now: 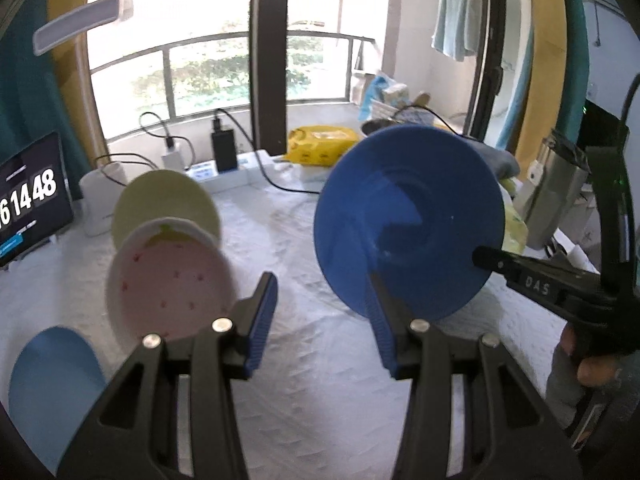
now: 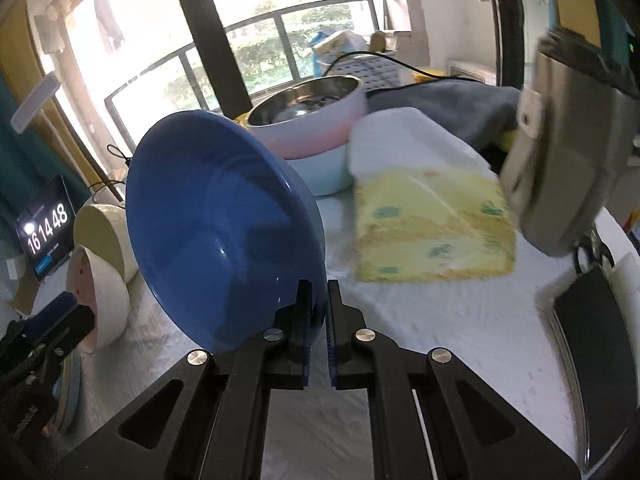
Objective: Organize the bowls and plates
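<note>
Left wrist view. Dishes counted: four. One dark blue plate [image 1: 408, 216], tilted up on edge and clear of the white-covered table [image 1: 304, 360]; one pale yellow-green dish [image 1: 166, 204] and one pink strawberry-print dish [image 1: 172, 280], both on edge at left, the pink one in front and overlapping the other; one light blue dish [image 1: 52, 392] at the lower left corner, partly cut off. No contents seen in any of them. Left tongs [image 1: 324, 316]: jaws apart, nothing between the pads. Right tongs [image 1: 486, 258] enter from the right and meet the lower right rim of the dark blue plate. One tablet clock [image 1: 28, 200] stands at far left. One yellow packet [image 1: 324, 144] lies at the back.

Right wrist view. Right tongs [image 2: 318, 316]: jaws together, clamped on the lower rim of the dark blue plate [image 2: 220, 236], which is held on edge above the table [image 2: 440, 332]. Bowls behind it: two, stacked; a pink bowl with steel lining [image 2: 316, 120] sits in a light blue bowl [image 2: 326, 174]. The steel interior looks empty, though reflections make it hard to tell. The two on-edge dishes show at left: yellow-green [image 2: 104, 236], pink [image 2: 100, 300]. One yellow patterned tissue pack [image 2: 428, 220] lies right of the plate, blurred. Left tongs [image 2: 76, 320] show at the left edge; their state cannot be told from here.
</note>
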Demonstrator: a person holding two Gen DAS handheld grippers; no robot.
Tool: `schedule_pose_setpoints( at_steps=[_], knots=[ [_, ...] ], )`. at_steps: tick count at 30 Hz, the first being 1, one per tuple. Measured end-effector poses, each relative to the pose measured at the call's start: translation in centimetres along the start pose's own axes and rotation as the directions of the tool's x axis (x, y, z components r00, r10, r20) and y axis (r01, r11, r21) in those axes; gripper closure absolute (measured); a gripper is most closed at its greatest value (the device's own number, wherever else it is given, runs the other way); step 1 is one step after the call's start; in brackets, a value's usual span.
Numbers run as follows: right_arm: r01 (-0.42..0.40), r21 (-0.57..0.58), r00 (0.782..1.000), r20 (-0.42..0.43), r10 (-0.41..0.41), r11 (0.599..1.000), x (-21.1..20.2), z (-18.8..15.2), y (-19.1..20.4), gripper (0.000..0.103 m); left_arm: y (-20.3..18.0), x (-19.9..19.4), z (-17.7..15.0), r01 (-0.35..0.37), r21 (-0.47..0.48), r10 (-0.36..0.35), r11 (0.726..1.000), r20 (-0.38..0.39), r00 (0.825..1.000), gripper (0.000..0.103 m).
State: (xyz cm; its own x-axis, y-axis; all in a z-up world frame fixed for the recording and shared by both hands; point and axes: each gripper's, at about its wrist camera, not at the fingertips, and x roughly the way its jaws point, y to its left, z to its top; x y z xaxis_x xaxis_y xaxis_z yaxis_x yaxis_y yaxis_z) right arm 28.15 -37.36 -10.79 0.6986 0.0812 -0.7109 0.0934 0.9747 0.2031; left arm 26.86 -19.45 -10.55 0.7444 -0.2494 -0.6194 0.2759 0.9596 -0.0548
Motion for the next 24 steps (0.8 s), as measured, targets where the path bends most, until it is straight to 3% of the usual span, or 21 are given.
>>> schedule_pose_setpoints(
  at_steps=[6,10,13,20,22,24],
  knots=[
    [-0.007,0.035,1.000,0.002,0.007,0.999,0.4,0.1,-1.5,0.096,-1.3,2.7,0.2,0.036,-0.005,-0.036,0.999,-0.011,0.999,0.057],
    [-0.018,0.051,1.000,0.004,0.018,0.999,1.0,0.4,-2.0,0.091,-2.1,4.4,0.4,0.013,0.004,-0.013,1.000,-0.018,1.000,0.057],
    [-0.028,0.069,1.000,-0.001,0.028,0.997,1.6,0.5,-2.3,0.084,-2.5,5.7,0.6,0.016,0.007,-0.015,1.000,-0.035,0.999,0.057],
    [-0.052,0.081,0.998,-0.016,0.053,0.995,2.7,0.3,-2.2,0.083,-2.3,8.1,0.4,0.027,-0.019,-0.029,0.999,-0.099,0.995,0.058],
    [-0.057,0.081,0.998,-0.016,0.058,0.995,2.9,0.3,-2.1,0.083,-2.2,8.4,0.4,0.034,-0.030,-0.037,0.999,-0.107,0.994,0.060],
    [-0.057,0.069,0.998,-0.014,0.058,0.996,2.8,0.2,-1.8,0.083,-2.2,8.5,0.3,0.043,-0.031,-0.046,0.999,-0.105,0.993,0.069]
  ],
)
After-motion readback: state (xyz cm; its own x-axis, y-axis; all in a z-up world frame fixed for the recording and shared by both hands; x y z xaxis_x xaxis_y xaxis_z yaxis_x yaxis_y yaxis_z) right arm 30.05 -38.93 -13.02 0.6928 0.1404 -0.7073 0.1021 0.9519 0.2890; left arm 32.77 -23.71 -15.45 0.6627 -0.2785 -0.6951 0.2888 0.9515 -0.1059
